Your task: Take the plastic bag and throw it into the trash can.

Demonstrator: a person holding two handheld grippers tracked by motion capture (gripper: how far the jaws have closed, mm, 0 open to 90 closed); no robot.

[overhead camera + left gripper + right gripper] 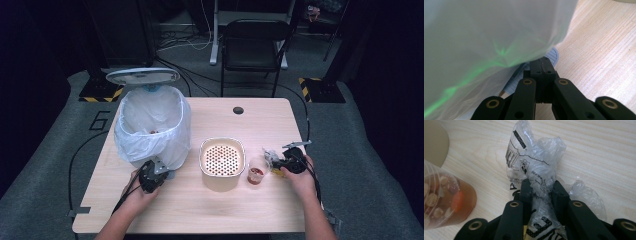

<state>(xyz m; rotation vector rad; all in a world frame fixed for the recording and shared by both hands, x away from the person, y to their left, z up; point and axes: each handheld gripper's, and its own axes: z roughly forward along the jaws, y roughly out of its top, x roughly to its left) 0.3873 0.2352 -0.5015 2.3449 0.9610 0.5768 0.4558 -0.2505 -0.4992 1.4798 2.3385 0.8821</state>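
While a person sits at a pale wooden worktop [210,210], each hand holds a black two-jaw claw tool. The right claw [541,191] is clamped on a crumpled clear plastic wrapper with black printing [534,167], whose loose end sticks up past the jaws. In the high view this wrapper [270,157] sits near the worktop's right edge, just beside a small clear plastic cup of reddish-brown liquid with bits of food [256,175]. Whether the wrapper is lifted off the wood or resting on it cannot be told.

The left claw [543,65] has its jaws pressed together, their tips under the overhanging bag at the foot of a bin lined with a white translucent plastic bag [152,125]. They lie on or grip a round ribbed grey-blue piece [552,54] at the bin's base; which of the two cannot be told. The bin's white round lid [142,75] stands open behind it, and something small and reddish lies inside.

Between bin and cup stands a cream rectangular tub with a perforated strainer insert [222,162].

Judging from this, clearing rubbish is partway along: the wrapper is gripped but well apart from the bin, so carrying it across and dropping it in remains. The cup looks untouched.
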